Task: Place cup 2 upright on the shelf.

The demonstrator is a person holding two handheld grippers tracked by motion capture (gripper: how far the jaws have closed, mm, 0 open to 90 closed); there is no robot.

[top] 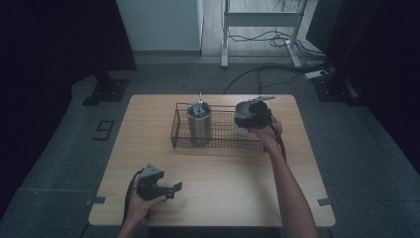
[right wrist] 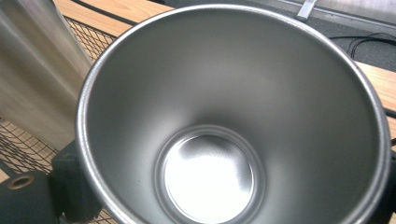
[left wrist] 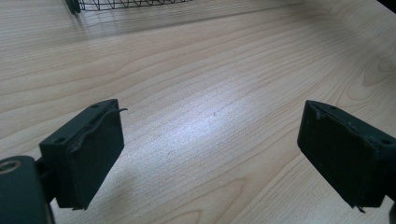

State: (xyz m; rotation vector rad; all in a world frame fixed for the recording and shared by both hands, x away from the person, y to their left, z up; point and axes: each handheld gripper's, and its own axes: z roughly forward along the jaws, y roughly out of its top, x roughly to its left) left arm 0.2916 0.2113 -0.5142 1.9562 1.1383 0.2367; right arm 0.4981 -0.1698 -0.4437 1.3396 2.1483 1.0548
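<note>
While the right tongs [top: 247, 119] grip an empty steel cup [right wrist: 233, 126] over the wire basket's [top: 218, 141] right end — beside the taller steel cylinder [top: 199, 124] — lower it level, clear of the rim; the left tongs [top: 166, 190] rest wide open, empty, on the surface [top: 223, 193].

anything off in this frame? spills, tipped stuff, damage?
Nothing stands out. The wire basket sits square on the table, with a steel canister upright inside it. The right tool holds a steel cup at the basket's right end; the cup is empty and undented. The left tool is open over bare wood.
</note>
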